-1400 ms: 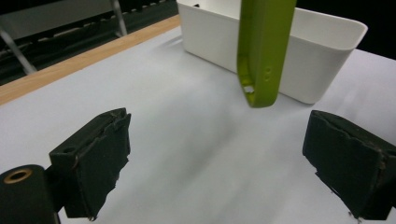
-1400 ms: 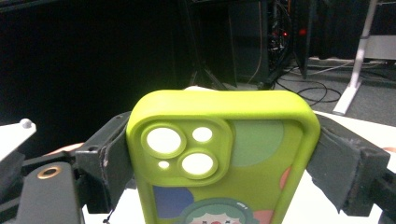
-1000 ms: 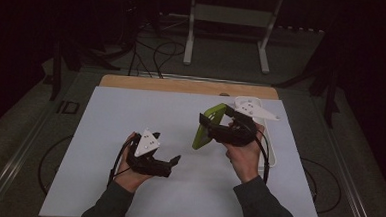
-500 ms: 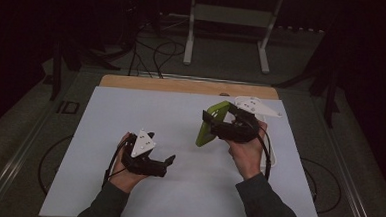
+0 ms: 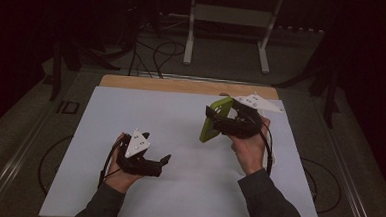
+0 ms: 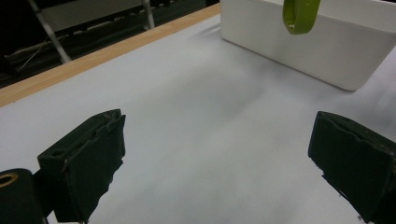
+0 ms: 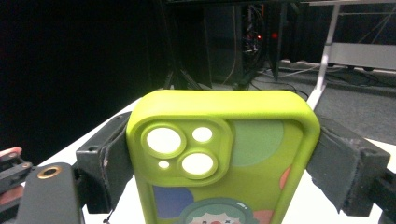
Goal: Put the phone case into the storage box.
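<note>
High view: the right hand-held gripper [image 5: 219,121] pinches a green phone case [image 5: 215,119] above the right half of the table [image 5: 180,113], with the case at the jaw tips and the person's right hand [image 5: 249,146] behind it toward the near edge. Right gripper view: the case [image 7: 224,158] sits squarely between the two black jaws, one jaw pressed on each long side, with its camera cutout at the upper left and a cartoon print lower down. The long axis of the case runs along the jaws, away from the hand; in the high view the case stands on edge, tilted, with its top end toward the far side of the table and its lower end close above the white surface. A white bin [image 6: 327,51] stands just beside and behind the case, near the right gripper. The left hand-held gripper [image 5: 162,161] rests low over the near left part of the table, well apart from the case, with its jaws spread wide and nothing between them, as the left gripper view confirms. The table between the two grippers is bare. A wooden strip [image 5: 182,85] borders the far edge of the table.
</note>
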### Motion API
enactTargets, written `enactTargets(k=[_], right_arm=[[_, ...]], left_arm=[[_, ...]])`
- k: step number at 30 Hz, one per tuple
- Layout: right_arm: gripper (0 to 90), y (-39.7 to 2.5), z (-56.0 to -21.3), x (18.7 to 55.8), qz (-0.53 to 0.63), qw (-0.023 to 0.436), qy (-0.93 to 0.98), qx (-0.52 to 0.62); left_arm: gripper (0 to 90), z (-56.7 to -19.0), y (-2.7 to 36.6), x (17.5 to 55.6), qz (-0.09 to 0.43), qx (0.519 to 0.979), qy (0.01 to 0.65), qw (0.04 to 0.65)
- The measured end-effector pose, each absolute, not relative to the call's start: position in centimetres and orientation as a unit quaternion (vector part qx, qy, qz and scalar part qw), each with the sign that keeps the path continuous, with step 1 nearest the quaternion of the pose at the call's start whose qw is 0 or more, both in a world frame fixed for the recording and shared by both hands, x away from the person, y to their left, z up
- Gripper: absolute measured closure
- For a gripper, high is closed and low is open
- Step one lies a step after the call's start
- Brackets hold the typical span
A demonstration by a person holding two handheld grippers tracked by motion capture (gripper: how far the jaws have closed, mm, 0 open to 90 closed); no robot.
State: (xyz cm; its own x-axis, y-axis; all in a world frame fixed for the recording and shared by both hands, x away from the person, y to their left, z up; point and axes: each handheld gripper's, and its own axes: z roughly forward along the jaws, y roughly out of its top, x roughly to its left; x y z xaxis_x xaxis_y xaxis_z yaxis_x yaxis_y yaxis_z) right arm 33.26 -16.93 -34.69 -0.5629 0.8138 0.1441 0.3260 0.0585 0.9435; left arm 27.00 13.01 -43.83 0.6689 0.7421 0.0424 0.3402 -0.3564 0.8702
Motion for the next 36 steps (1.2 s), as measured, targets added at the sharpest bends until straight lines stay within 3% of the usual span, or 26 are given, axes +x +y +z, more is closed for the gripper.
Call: enactTargets(k=[36], right_arm=[[16.0,-19.1,-33.5,36.0,0.528,0.258,0.678,0.442]], left_arm=[[2.3,-44.4,16.3,26.5,0.234,0.784,0.364,0.446]])
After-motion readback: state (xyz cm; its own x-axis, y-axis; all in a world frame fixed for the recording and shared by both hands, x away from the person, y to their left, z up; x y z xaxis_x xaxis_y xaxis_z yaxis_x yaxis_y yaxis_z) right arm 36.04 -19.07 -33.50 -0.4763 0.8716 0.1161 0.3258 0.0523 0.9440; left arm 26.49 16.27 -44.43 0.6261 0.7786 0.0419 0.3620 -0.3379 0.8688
